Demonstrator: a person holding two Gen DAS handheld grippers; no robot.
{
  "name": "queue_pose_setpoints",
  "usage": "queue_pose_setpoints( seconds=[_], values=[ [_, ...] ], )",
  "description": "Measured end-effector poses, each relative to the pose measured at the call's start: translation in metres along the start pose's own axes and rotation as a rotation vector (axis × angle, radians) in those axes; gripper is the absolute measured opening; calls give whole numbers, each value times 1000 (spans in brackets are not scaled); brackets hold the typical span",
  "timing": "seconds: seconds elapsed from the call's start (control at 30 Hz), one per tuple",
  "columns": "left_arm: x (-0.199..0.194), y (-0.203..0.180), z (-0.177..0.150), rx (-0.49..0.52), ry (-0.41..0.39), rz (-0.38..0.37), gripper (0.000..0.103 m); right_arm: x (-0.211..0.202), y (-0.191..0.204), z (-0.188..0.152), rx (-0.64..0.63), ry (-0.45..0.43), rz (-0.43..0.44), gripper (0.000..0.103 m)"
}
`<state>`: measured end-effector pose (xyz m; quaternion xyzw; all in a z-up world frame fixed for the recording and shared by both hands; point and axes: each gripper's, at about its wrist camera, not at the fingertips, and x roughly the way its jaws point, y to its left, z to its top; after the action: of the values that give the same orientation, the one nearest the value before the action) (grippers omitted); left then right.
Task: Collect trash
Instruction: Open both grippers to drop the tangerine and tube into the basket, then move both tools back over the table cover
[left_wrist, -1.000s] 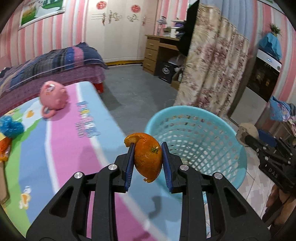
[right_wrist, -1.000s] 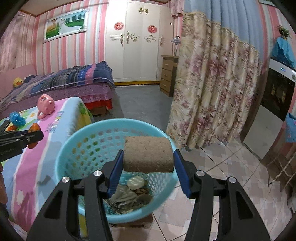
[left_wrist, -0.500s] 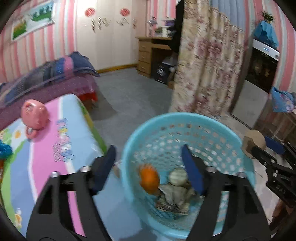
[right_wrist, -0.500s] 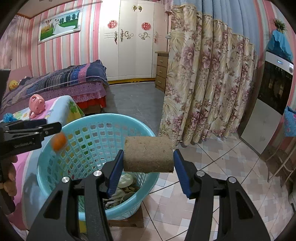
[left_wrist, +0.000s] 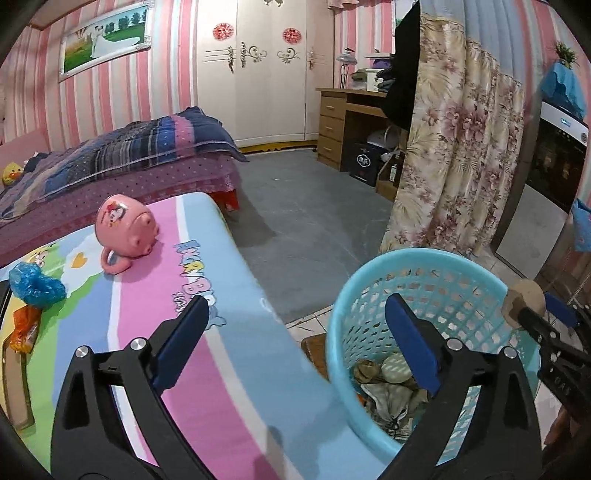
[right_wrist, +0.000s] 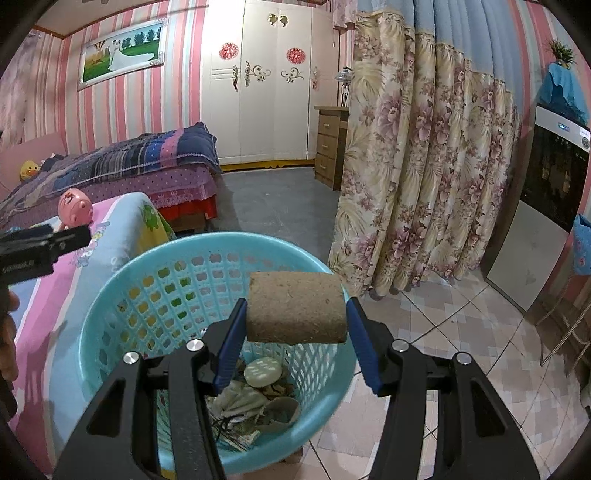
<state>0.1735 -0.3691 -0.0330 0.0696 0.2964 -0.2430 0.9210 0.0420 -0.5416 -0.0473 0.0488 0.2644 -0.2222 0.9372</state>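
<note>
Pink-striped bedroom with a surface (left_wrist: 229, 354) covered in a cartoon-printed mat, and a turquoise mesh basket (right_wrist: 122, 295) on a low stand just beside its edge. Left gripper (left_wrist: 295, 343): jaws spread wide and empty, hanging over the surface edge and the near rim of the basket. One second ago these jaws clamped a piece of orange peel; half a second ago they had parted and the peel was falling into the basket. It is now lost among the crumpled paper and round lids at the basket's bottom, apart from a possible orange sliver there, so that item counts as collected. Right gripper (right_wrist: 295, 332): closed on the two ends of a brown cardboard tube (right_wrist: 296, 309), held level above the far side of the basket, much as in the earlier views; its release appears to be the step in hand. Remaining on the surface, well apart from the basket: a blue crumpled wrapper (left_wrist: 35, 284) and, just beside it, an orange wrapper (left_wrist: 24, 328), both judged likely trash, and a pink pig-shaped mug (left_wrist: 125, 232), probably not. The left gripper, now free, is placed to return for the wrappers.
</note>
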Motion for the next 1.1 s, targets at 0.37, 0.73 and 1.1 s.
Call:
queue_pose_setpoints(
  seconds=[0.37, 0.73, 1.1],
  values=[
    [-16, 29, 4, -35, -29, 46, 95, 17, 26, 13, -36, 16, 1, 72],
    [-44, 72, 4, -94, -36, 87, 97, -2, 46, 21, -31, -11, -4, 96],
    [-96, 140, 4, -159, -46, 200, 97, -42, 82, 46, -15, -73, 96, 97]
  ],
)
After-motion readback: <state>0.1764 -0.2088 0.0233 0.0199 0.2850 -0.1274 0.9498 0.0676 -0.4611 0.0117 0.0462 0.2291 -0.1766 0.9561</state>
